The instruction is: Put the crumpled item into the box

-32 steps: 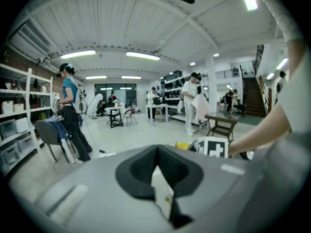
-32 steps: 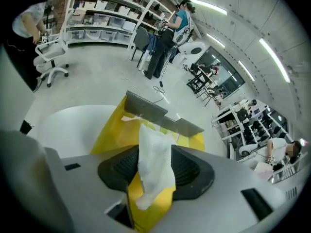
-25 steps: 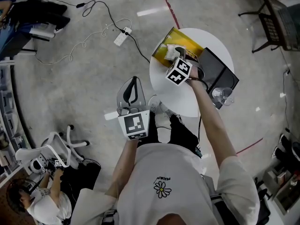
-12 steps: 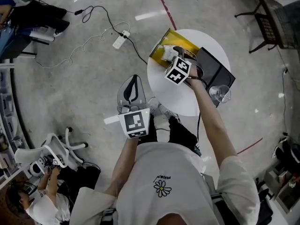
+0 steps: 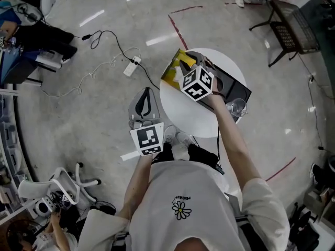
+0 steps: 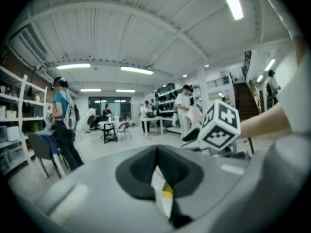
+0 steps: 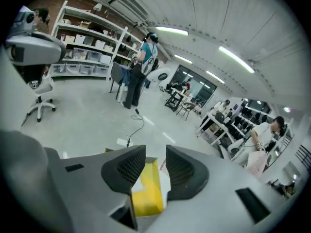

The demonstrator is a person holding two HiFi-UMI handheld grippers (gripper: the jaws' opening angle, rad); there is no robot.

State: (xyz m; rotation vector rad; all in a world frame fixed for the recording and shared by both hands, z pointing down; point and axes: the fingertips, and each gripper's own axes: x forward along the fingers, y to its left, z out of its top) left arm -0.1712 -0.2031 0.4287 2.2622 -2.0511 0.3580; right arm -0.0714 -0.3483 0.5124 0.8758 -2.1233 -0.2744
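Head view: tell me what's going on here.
A person holds a gripper in each hand. The right gripper hangs over the yellow box on the round white table, jaws apart with nothing gripped between them. The left gripper is beside the table, over the floor, jaws shut.

At upper centre, my box [image 5: 170,72] is yellow on a white tabletop [image 5: 183,116]; my right claw [image 7: 155,165] is grey with black ribbed pads [image 7: 124,169], its cube [image 5: 197,84] black-and-white squares.

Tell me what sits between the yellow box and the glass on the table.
The head view shows the right gripper and a black tray between the yellow box and the glass.
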